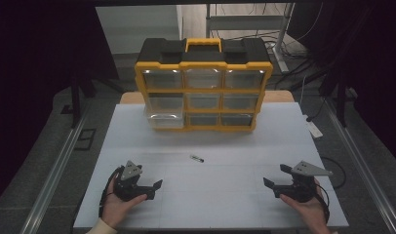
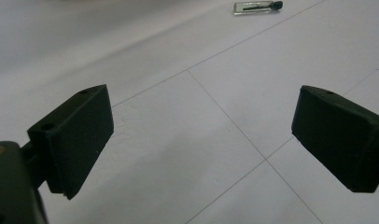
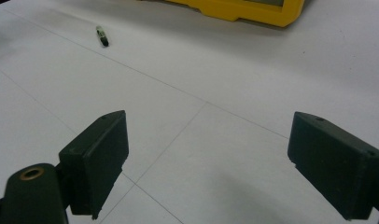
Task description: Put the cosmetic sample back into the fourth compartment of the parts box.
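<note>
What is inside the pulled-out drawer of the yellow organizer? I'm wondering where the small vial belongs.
The bottom-left drawer of the organizer juts forward; its clear front shows no evident contents, though glare hides much. The vial lies on the table.

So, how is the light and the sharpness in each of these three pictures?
High view: dim, dark surroundings; the white table is brightest, and the yellow-and-black drawer organiser shows faint glare. Left gripper view: the black jaws are soft, and the small clear vial with a dark cap is sharper. Right gripper view: soft jaw shadows on the table.

Small vial [image 1: 197,158] contents too small to tell, yellow organizer [image 3: 234,8] cut off at top edge
</note>
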Demonstrator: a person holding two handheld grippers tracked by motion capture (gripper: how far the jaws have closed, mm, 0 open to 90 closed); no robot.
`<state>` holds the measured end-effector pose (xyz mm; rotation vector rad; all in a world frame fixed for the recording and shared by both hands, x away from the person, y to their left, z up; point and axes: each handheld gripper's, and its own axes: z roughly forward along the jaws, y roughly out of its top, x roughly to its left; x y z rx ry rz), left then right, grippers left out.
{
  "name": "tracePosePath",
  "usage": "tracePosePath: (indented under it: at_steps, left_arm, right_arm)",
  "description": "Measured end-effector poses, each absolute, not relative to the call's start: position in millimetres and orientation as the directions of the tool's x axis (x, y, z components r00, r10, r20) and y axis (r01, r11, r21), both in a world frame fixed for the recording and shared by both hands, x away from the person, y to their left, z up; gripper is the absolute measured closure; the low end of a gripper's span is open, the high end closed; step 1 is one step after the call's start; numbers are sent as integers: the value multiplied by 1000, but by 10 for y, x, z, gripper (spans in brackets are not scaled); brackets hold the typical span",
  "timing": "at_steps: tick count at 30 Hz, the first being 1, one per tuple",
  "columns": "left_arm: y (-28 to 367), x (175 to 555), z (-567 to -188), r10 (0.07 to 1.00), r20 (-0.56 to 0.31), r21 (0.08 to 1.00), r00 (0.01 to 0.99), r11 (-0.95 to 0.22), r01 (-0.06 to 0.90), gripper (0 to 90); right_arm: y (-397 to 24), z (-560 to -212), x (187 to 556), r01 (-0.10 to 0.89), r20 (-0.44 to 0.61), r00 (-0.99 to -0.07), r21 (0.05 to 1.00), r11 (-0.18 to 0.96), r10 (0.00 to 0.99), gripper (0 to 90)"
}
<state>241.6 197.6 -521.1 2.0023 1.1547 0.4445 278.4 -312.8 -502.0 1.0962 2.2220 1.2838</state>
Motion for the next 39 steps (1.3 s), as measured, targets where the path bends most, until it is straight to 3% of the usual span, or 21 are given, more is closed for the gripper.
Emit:
tracePosePath:
  at_steps: [39]
  left_arm:
    - [2006,2466,-5193,838,-81,771,539,-290,567,68]
  right_arm:
    - [-2986,-4922,2839,440,57,-647,842,312,760,132]
